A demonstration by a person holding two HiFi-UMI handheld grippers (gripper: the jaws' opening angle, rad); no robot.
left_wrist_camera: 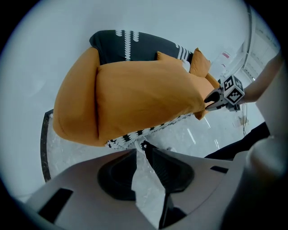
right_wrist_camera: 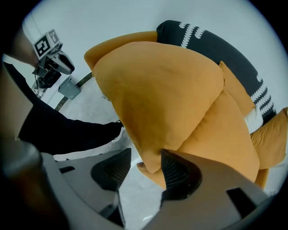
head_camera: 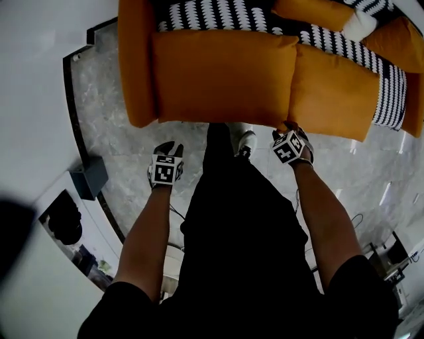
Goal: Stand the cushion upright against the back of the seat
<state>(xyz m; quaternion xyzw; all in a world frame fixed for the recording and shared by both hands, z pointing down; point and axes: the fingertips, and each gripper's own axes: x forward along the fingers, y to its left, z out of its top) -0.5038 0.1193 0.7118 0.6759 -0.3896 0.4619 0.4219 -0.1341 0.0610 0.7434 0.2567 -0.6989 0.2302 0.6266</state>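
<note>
A large orange cushion (head_camera: 225, 76) lies flat on the seat of an orange sofa (head_camera: 136, 66), its front edge towards me. My right gripper (head_camera: 289, 129) is at the cushion's front right corner. In the right gripper view that corner of the cushion (right_wrist_camera: 157, 90) hangs between the wide jaws of the right gripper (right_wrist_camera: 144, 158), against one pad only. My left gripper (head_camera: 166, 147) hangs lower, over the floor in front of the sofa and apart from the cushion. It (left_wrist_camera: 139, 146) is open with only floor between its fingers, and the cushion (left_wrist_camera: 144, 94) is beyond them.
A second orange cushion (head_camera: 334, 86) lies to the right on the seat. A black-and-white patterned cover (head_camera: 218, 16) runs along the sofa back, with a white thing (head_camera: 361, 25) at the far right. A dark box (head_camera: 89, 177) stands on the marble floor at left.
</note>
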